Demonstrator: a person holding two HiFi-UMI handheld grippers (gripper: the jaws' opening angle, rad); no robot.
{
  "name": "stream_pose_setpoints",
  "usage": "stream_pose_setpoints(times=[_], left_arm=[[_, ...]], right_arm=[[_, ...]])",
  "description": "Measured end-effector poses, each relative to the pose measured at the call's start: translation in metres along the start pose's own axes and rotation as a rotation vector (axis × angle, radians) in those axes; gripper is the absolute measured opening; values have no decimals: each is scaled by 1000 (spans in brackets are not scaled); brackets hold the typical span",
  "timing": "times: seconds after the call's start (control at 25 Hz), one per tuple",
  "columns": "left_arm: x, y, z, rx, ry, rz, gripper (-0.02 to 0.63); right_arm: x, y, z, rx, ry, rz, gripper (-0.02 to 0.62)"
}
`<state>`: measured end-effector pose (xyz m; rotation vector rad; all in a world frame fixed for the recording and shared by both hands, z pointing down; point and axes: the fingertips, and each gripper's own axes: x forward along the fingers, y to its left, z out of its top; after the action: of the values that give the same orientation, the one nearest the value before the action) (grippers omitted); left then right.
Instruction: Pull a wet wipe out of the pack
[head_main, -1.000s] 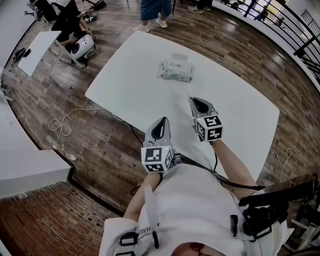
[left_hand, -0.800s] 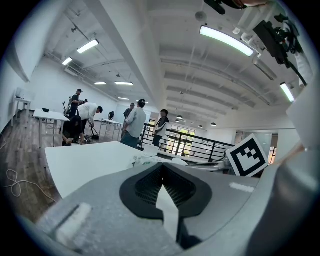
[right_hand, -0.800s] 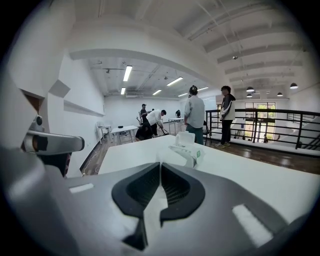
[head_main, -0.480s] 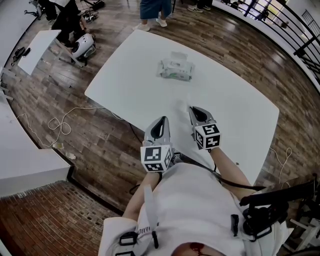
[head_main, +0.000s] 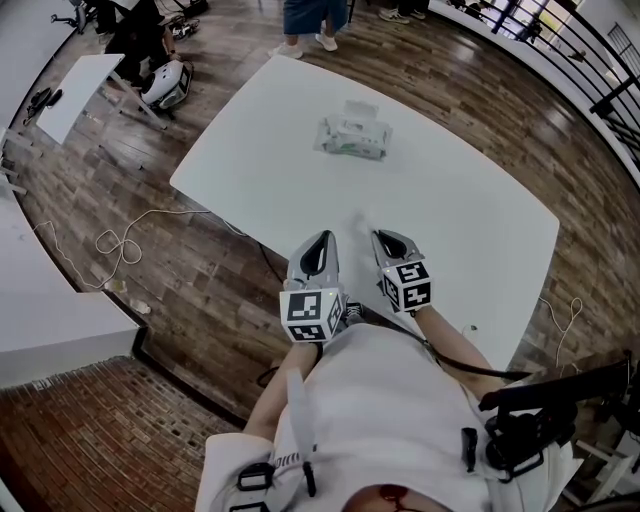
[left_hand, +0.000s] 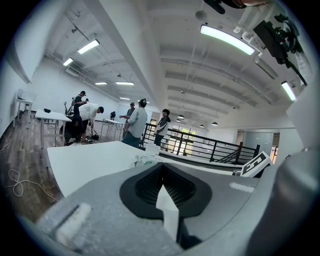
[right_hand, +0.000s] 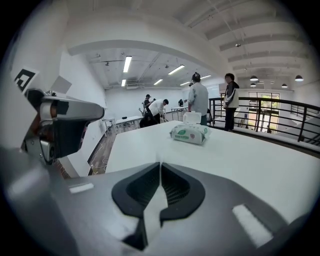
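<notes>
**Both grippers shut, wipe pack far off on the table**

In the head view I see the wet wipe pack (head_main: 353, 138) lying on the far part of the white table (head_main: 300, 175). It is a soft, flat pack, white with some green on it. A white piece sits just at its far side. I cannot tell if that is a flap or a wipe. My left gripper (head_main: 323, 240) and my right gripper (head_main: 379, 236) hang side by side over the near edge of the table, well apart from the pack. The floor (head_main: 150, 180) is dark wood, with a white cable (head_main: 125, 245) curled on it to the left. Someone's legs (head_main: 305, 20) show past the far end of the table.

In the left gripper view the jaws of the left gripper (left_hand: 161, 167) are pressed together. The pack (left_hand: 145, 161) is tiny, far off over the table top (left_hand: 85, 162). People (left_hand: 135, 125) stand beyond it by a black railing (left_hand: 200, 147). Long lights (left_hand: 227, 40) glow on the ceiling.

In the right gripper view the jaws of the right gripper (right_hand: 160, 167) are pressed together too. The pack (right_hand: 189, 133) lies far ahead on the table (right_hand: 240, 155), and I see a green mark on its front. Two people (right_hand: 200, 102) stand behind it, and the railing (right_hand: 270, 117) runs on the right.
</notes>
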<state>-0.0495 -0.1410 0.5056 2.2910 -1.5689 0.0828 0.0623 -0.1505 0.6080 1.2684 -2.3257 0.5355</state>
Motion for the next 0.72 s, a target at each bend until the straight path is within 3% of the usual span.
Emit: stream_pose_setpoints(times=[0.72], left_arm=[[-1, 3, -2, -5, 8, 8, 2]], right_arm=[[10, 10, -49, -28, 151, 13, 15]])
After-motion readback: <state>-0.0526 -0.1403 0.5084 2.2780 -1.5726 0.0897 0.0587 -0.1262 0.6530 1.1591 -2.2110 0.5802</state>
